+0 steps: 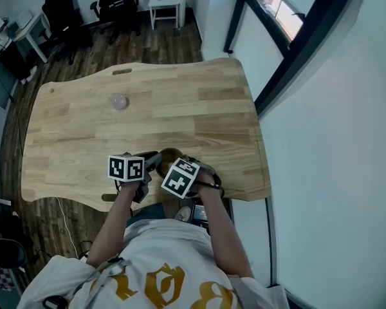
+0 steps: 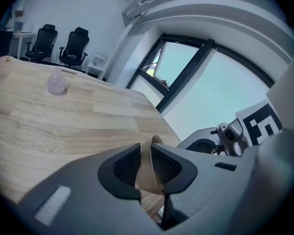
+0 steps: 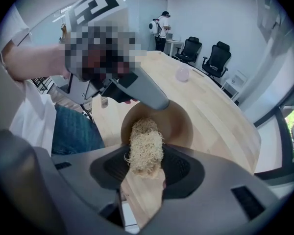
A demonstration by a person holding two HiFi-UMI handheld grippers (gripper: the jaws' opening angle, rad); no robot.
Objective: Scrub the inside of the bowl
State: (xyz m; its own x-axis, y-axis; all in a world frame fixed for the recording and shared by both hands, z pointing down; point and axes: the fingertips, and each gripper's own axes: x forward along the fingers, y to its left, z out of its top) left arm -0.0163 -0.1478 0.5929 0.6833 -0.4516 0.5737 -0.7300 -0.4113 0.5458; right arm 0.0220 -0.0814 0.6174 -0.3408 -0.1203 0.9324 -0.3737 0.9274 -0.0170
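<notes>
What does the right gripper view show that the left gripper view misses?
Only the right gripper view: the scrubber clamped by the right gripper, held in front of the open inside of the bowl, and a person standing far back. Only the left gripper view: the bowl's rim pinched edge-on by the left gripper, and the right gripper's marker cube. Both: the table, the pink ball and the black chairs.

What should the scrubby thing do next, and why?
Probably push the scrubber forward and rub it round the inside of the bowl. The right tool grips the scrubber with its tip at the mouth, and the left tool pinches the rim.
</notes>
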